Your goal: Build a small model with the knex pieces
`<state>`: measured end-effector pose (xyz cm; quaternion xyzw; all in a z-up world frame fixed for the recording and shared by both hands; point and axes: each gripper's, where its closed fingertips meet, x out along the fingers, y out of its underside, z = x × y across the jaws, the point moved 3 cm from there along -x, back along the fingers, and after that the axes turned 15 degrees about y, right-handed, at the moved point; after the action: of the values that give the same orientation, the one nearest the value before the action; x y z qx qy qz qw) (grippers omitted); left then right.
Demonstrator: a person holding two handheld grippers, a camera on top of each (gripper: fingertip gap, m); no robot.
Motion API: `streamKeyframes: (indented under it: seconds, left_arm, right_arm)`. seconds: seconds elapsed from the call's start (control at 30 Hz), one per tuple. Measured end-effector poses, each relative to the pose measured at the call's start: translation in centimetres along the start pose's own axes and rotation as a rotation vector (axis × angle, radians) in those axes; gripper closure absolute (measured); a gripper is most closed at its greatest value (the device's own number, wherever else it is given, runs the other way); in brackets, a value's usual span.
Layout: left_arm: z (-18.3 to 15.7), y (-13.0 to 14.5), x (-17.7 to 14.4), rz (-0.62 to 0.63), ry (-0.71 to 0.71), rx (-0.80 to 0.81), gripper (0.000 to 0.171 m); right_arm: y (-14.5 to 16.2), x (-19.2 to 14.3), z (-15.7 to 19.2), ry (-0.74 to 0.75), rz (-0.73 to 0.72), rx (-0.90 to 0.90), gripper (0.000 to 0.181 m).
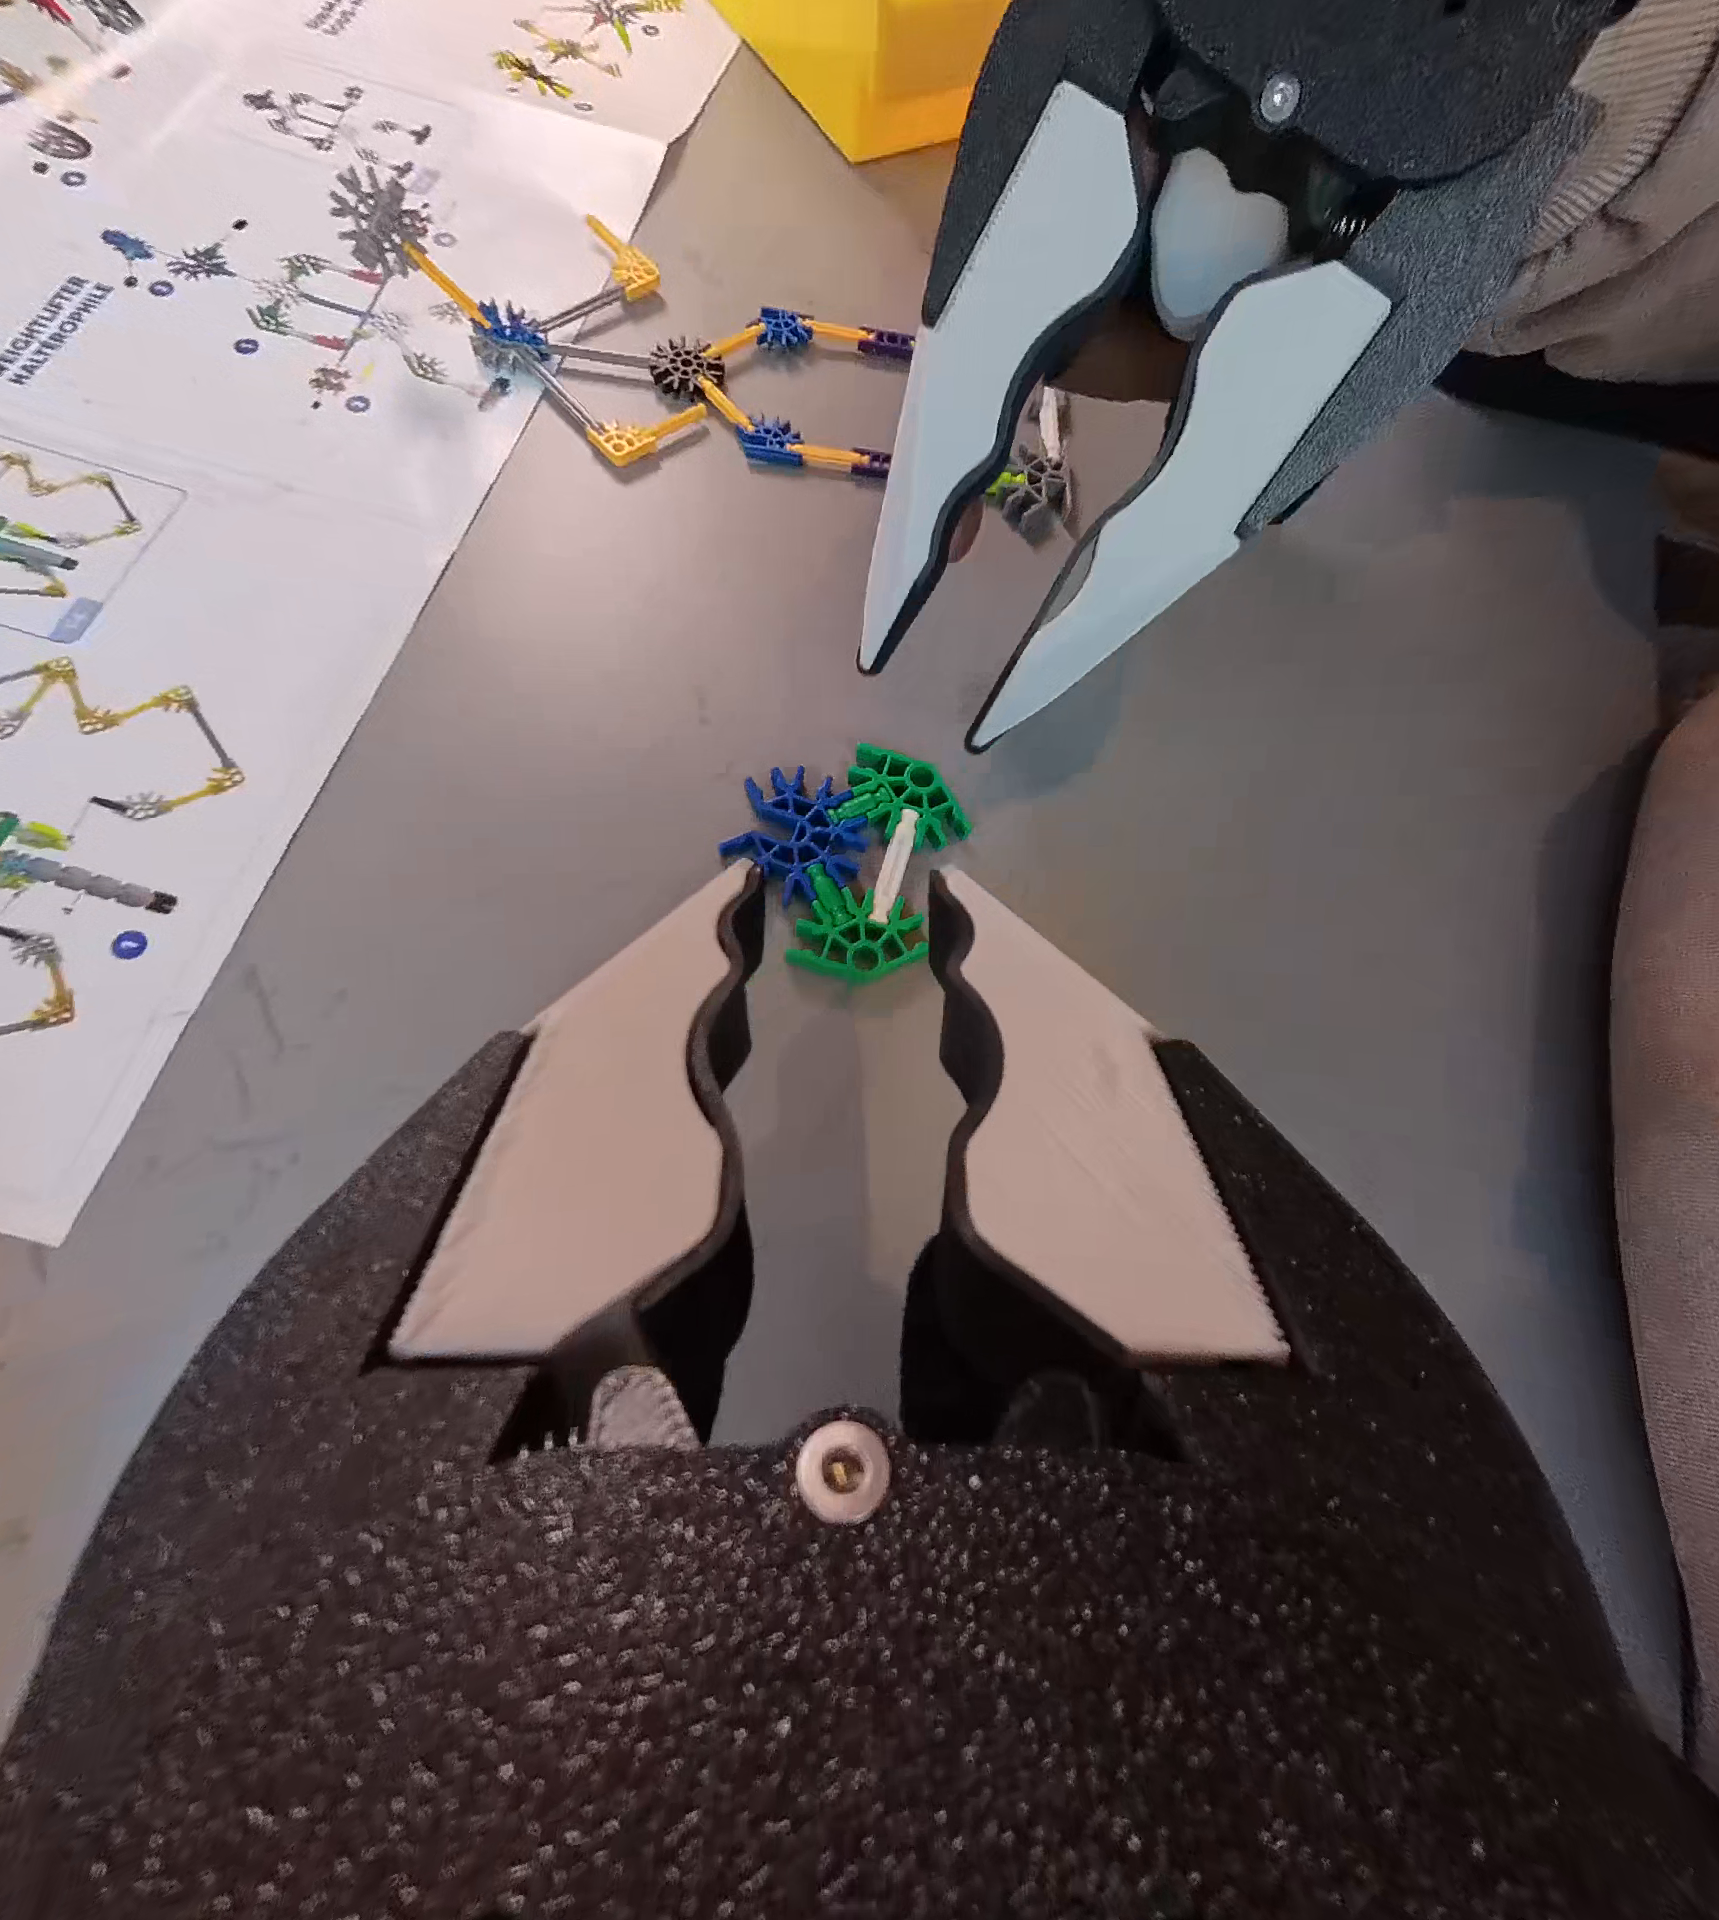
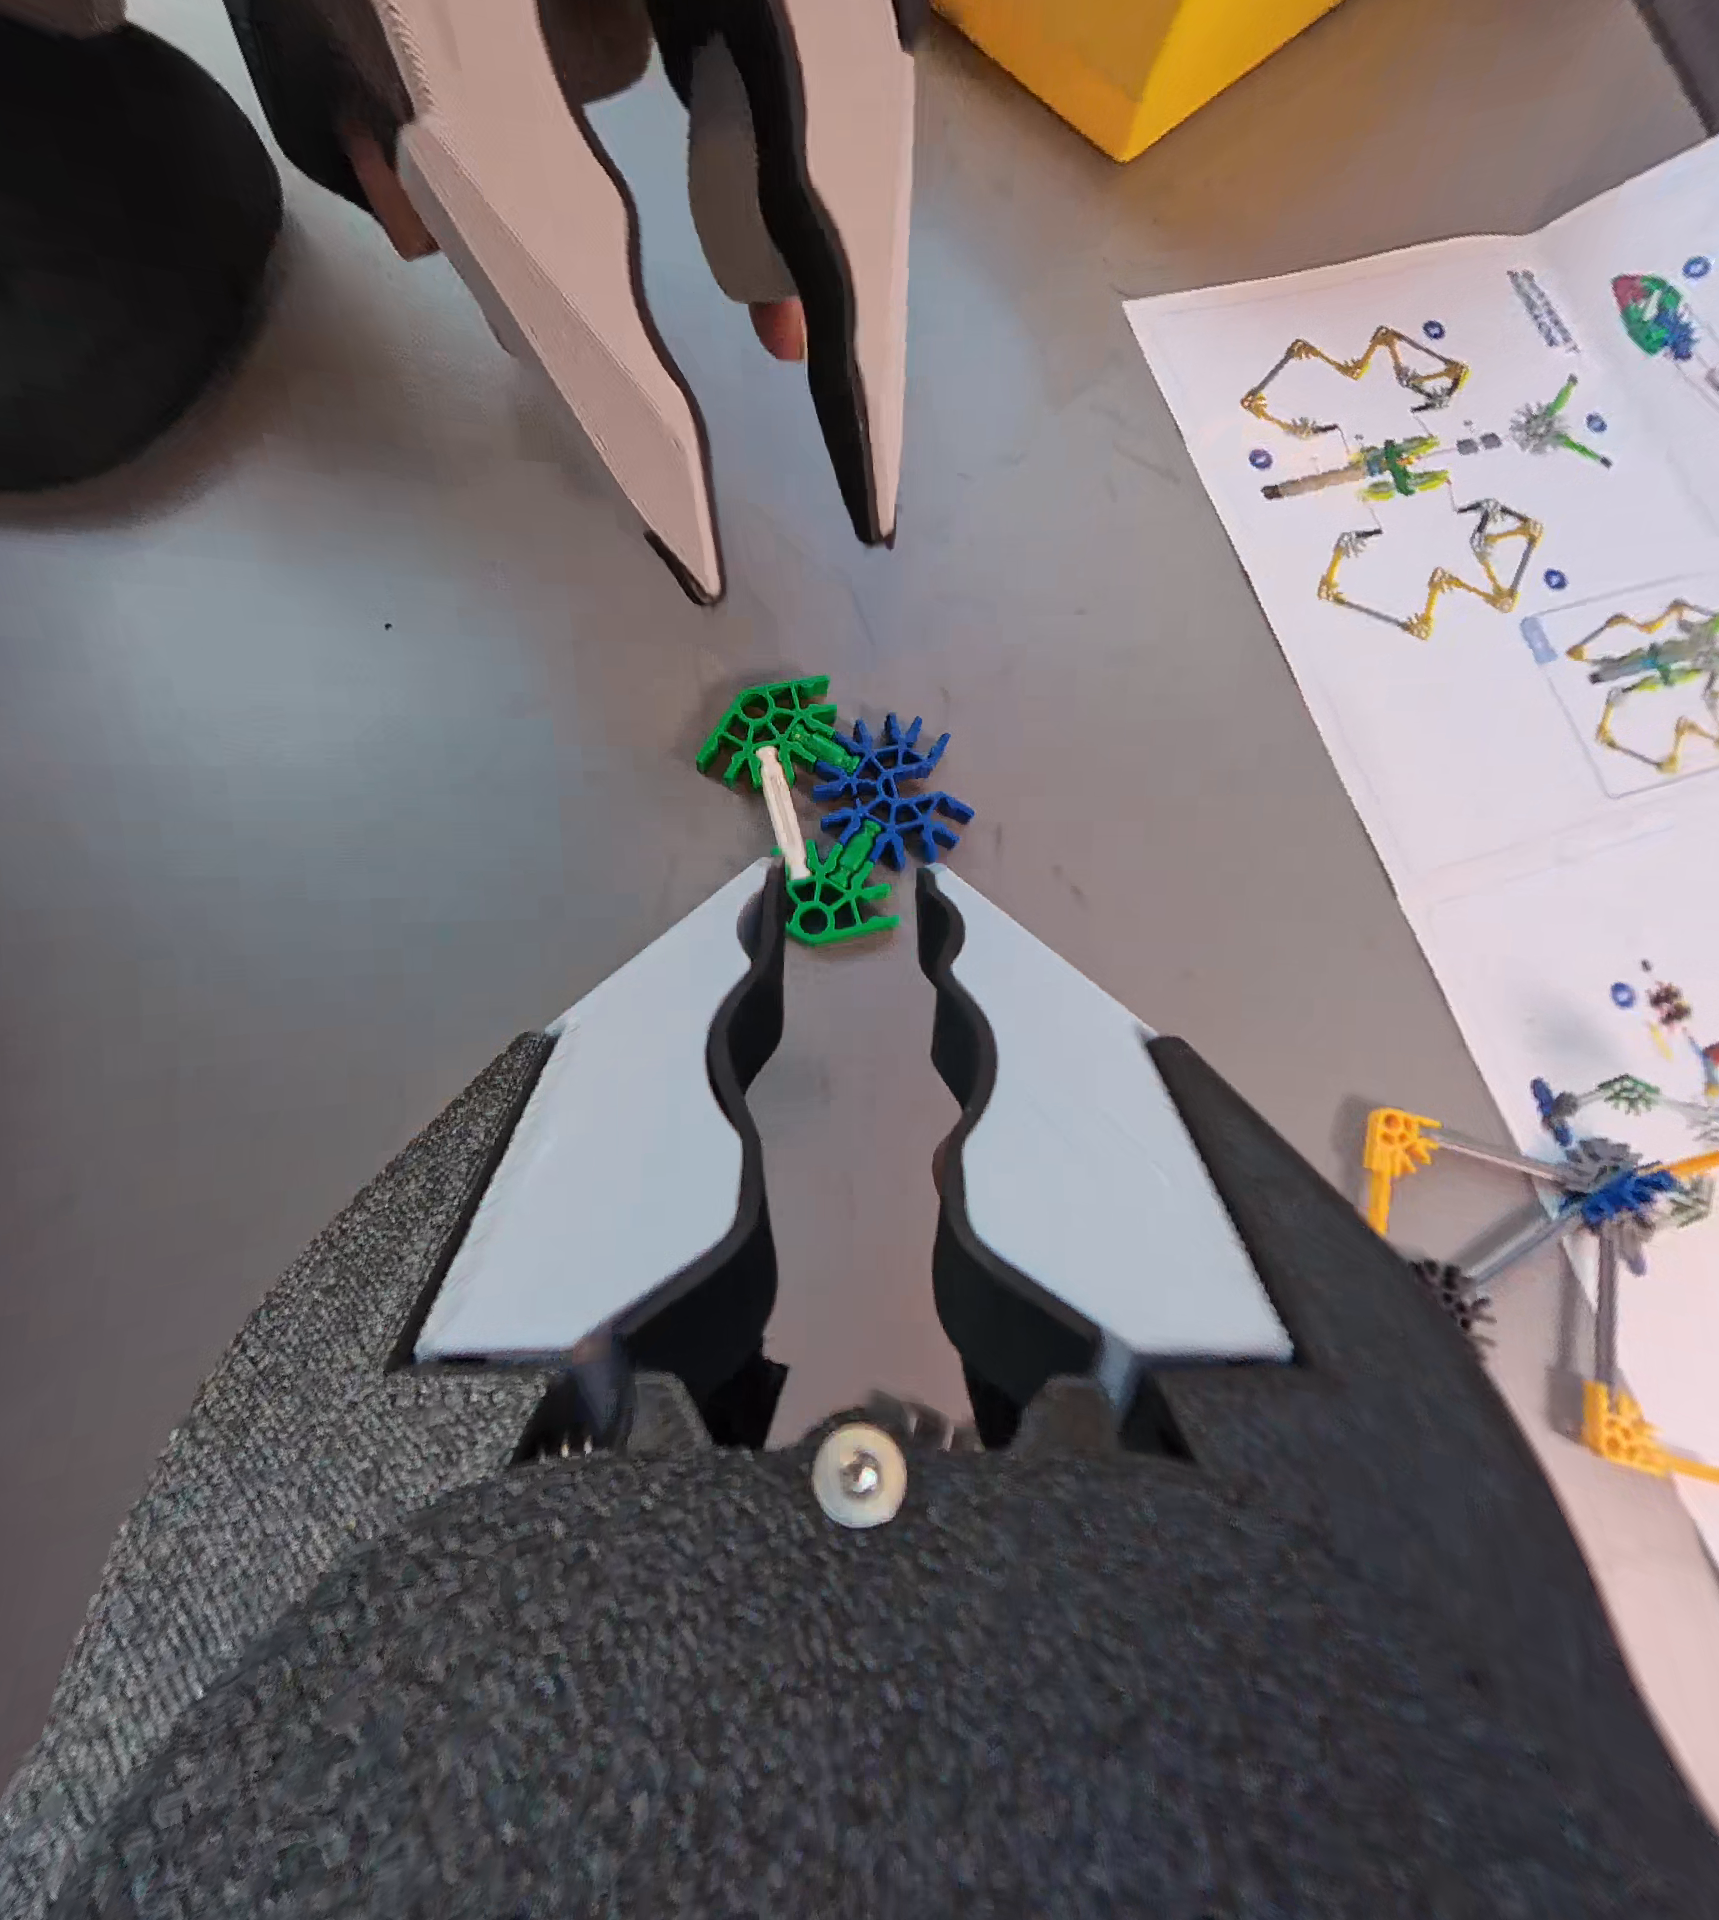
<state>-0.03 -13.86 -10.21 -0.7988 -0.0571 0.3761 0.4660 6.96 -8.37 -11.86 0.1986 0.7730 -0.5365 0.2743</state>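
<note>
**A:** Nearest first: the left claw has its jaws apart and holds nothing. 1 green connector of the small cluster lies on the desk between its tips.

**B:** The right claw faces it, also spread and empty, at the cluster's other end. I cannot tell if it touches.

**A:** The cluster also has 1 blue connector and 1 white rod.

**B:** Farther off are a yellow-and-blue build, an instruction sheet and a yellow box.

**A:** Only the left wrist view shows a grey connector behind the right claw. Only the right wrist view shows a dark round object.
</note>
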Motion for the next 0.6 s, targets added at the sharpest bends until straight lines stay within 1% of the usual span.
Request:
streamKeyframes:
  seconds: [0.1,0.2,0.27,0.4,0.53,0.6]
  left_arm:
    - [0.4,1.5,0.4,0.009,0.009,-0.031,0.130]
    - [0.4,2.9,1.7,0.082,0.009,-0.008,0.129]
    - [0.6,3.4,2.4,0.133,-0.010,0.012,0.130]
    - [0.5,3.2,3.1,0.138,-0.002,0.048,0.137]
    - [0.9,3.2,2.9,0.127,-0.038,0.091,0.137]
    - [1.3,3.2,2.6,0.119,-0.065,0.097,0.138]
  right_arm:
    - [1.2,-0.1,-0.2,-0.016,0.017,0.063,0.149]
    - [1.8,0.6,0.7,-0.047,0.054,0.071,0.138]
    - [1.8,1.1,1.1,-0.055,0.079,0.069,0.129]
    - [1.7,1.5,1.2,-0.057,0.120,0.043,0.139]
    - [2.2,1.0,1.1,-0.036,0.140,-0.006,0.152]
    - [2.5,0.4,1.5,-0.067,0.135,-0.013,0.158]
